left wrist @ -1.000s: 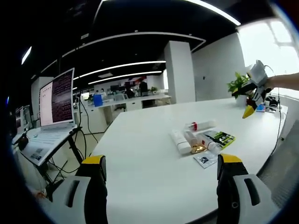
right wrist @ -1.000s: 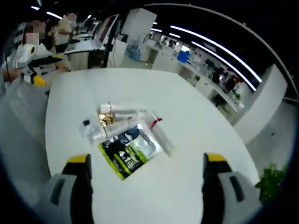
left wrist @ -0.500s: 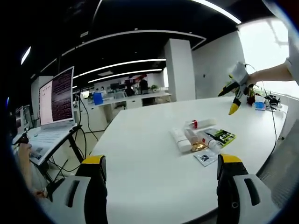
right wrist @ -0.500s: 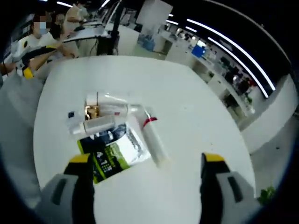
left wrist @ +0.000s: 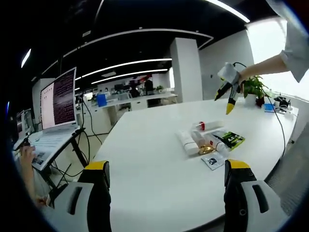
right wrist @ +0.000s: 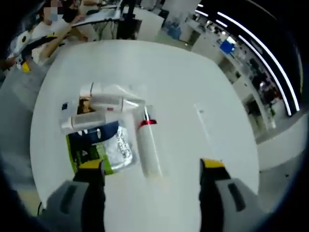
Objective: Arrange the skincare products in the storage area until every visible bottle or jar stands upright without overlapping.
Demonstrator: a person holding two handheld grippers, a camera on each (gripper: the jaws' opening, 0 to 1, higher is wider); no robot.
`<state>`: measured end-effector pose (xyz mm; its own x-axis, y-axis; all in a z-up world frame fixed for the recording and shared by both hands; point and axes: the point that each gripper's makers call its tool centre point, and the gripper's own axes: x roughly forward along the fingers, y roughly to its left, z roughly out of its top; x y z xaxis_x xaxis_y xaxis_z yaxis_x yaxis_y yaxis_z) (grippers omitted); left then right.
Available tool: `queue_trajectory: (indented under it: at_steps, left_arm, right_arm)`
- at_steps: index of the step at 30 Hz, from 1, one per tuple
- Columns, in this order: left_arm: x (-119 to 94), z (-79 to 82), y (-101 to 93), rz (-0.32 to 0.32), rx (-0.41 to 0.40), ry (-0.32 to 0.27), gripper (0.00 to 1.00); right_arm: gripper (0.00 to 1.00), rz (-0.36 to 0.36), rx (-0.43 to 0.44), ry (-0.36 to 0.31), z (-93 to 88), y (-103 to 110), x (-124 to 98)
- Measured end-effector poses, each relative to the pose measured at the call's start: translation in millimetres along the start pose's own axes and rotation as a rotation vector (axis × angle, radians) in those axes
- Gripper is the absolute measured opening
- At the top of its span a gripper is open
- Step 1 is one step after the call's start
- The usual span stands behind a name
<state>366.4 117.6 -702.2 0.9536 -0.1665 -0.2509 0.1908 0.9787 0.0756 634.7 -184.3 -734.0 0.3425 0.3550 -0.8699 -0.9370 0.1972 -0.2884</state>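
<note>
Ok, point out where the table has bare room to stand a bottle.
Bare white table lies between the left gripper and the products; in the right gripper view, more lies beyond the red-collared tube. It is crowded around the green packet and lying bottles.

Open-plan office: long rows of white desks w/ monitors in the background, linear LED strip lights across a dark ceiling, a square white structural column. Near side has a large rounded white meeting table, an open laptop w/ lit screen on a stand, and a green potted plant by a bright window.
</note>
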Motion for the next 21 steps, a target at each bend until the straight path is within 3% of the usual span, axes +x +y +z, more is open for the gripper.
queue_trajectory:
  at_steps: [4, 10, 15, 21]
  left_arm:
    - [0.4, -0.3, 0.1, 0.002, 0.001, 0.006, 0.97]
    - [1.0, -1.2, 0.0, 0.002, 0.003, 0.015, 0.97]
    - [1.3, -2.6, 0.7, 0.006, 0.004, 0.023, 0.97]
    - [1.7, -3.0, 0.7, 0.004, 0.005, 0.029, 0.97]
  right_arm:
    - [0.77, 0.045, -0.010, 0.038, -1.0, -6.1, 17.6]
    - [0.62, 0.120, -0.044, 0.058, 0.8, -6.1, 41.6]
    - [0.59, 0.194, -0.049, 0.093, -1.4, -0.1, 61.9]
    - [0.45, 0.292, -0.025, 0.132, -2.5, 14.7, 71.7]
